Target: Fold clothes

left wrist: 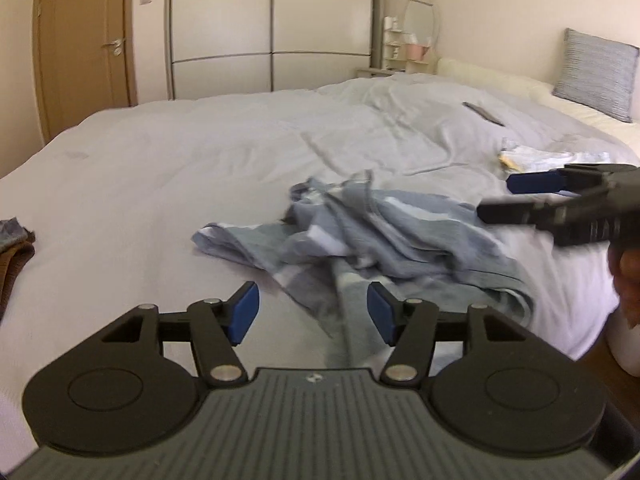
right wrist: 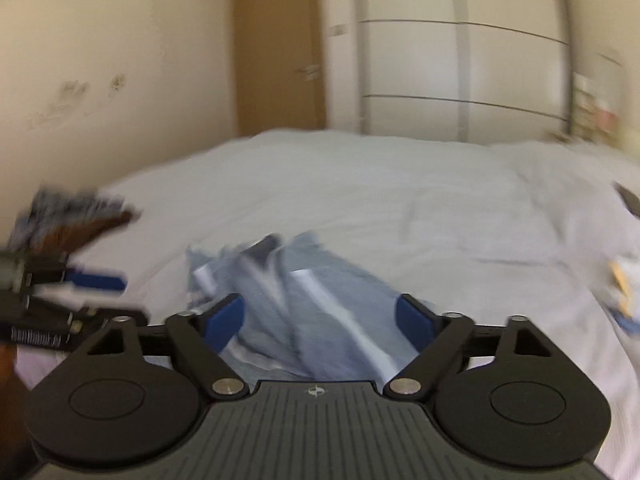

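Note:
A crumpled blue-grey garment with white stripes point(left wrist: 360, 236) lies on the white bed point(left wrist: 160, 160), near its front edge. My left gripper point(left wrist: 313, 314) hovers open just in front of the garment's near hem, with nothing between its blue pads. My right gripper point(left wrist: 508, 198) comes in from the right, open and empty, over the garment's right side. In the blurred right wrist view the right gripper point(right wrist: 320, 320) is open above the garment point(right wrist: 312, 300). The left gripper point(right wrist: 128, 298) shows at the left, also open.
A small pile of brown and blue clothes point(left wrist: 12, 240) sits at the bed's left edge. A white and yellow item point(left wrist: 552, 158) and a dark flat object point(left wrist: 482, 113) lie at the right. A grey pillow point(left wrist: 596, 74), wardrobe point(left wrist: 272, 28) and door point(left wrist: 84, 40) stand behind.

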